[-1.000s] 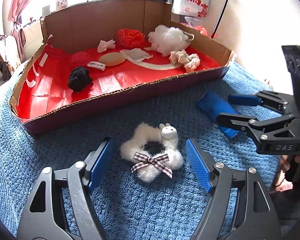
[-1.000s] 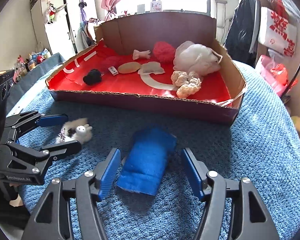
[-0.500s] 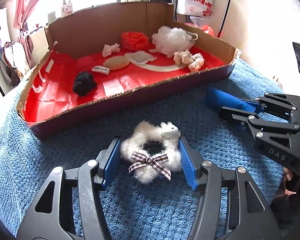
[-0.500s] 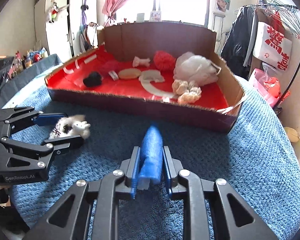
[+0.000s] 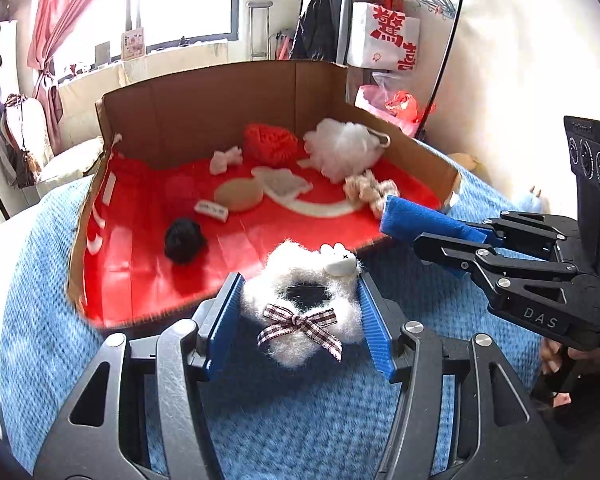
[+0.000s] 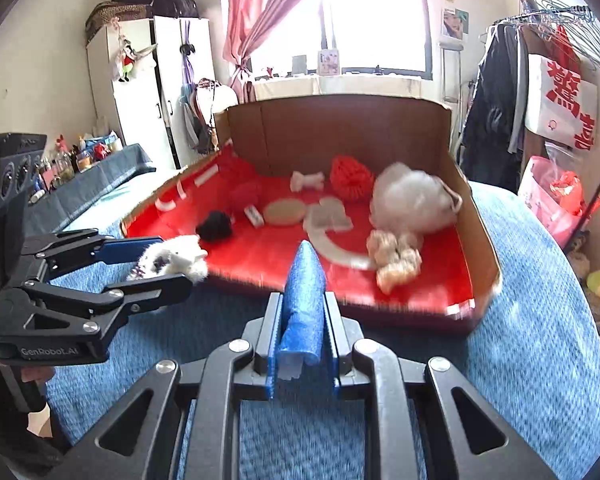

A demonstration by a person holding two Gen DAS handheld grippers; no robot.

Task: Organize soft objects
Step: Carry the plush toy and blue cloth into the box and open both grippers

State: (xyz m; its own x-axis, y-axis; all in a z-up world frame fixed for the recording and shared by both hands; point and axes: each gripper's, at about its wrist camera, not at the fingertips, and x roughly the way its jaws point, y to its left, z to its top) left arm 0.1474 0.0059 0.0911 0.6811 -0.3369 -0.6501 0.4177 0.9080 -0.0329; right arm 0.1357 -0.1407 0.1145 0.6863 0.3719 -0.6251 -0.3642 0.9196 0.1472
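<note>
The left gripper [image 5: 298,322] is clenched on a fluffy white scrunchie [image 5: 300,304], its blue pads pressed against either side of the fur; the scrunchie carries a small white bunny head [image 5: 340,265] at its far edge and a brown-checked bow [image 5: 300,326] at its near edge; it is held up off the blue knitted blanket [image 5: 36,320], just at the near wall of the cardboard box [image 5: 220,96]. From the right wrist view the same scrunchie [image 6: 176,262] sits between the left gripper's [image 6: 156,264] fingers, level with the box's near-left rim.

The right gripper [image 6: 302,340] is squeezed tight on a blue folded cloth [image 6: 304,296], which stands up narrow between the pads and points toward the box [image 6: 340,128]; in the left wrist view the cloth's [image 5: 416,220] free end reaches over the near-right corner of the box, with the right gripper [image 5: 456,236] behind it.

Inside the box, on its red lining [image 5: 140,260], lie a black pom-pom [image 5: 183,240], a tan round sponge [image 5: 238,196], a small white label [image 5: 211,209], a white bone-shaped piece [image 5: 225,160], a red knitted ball [image 5: 270,144], a white mesh bath pouf [image 5: 342,148] and a cream knotted rope toy [image 5: 370,192]; the pouf rests against the right wall, the rope toy just in front of it.

Beyond the box stand a window with a pink curtain [image 6: 260,20], a white wardrobe [image 6: 148,92] and a clothes rack [image 6: 540,80].
</note>
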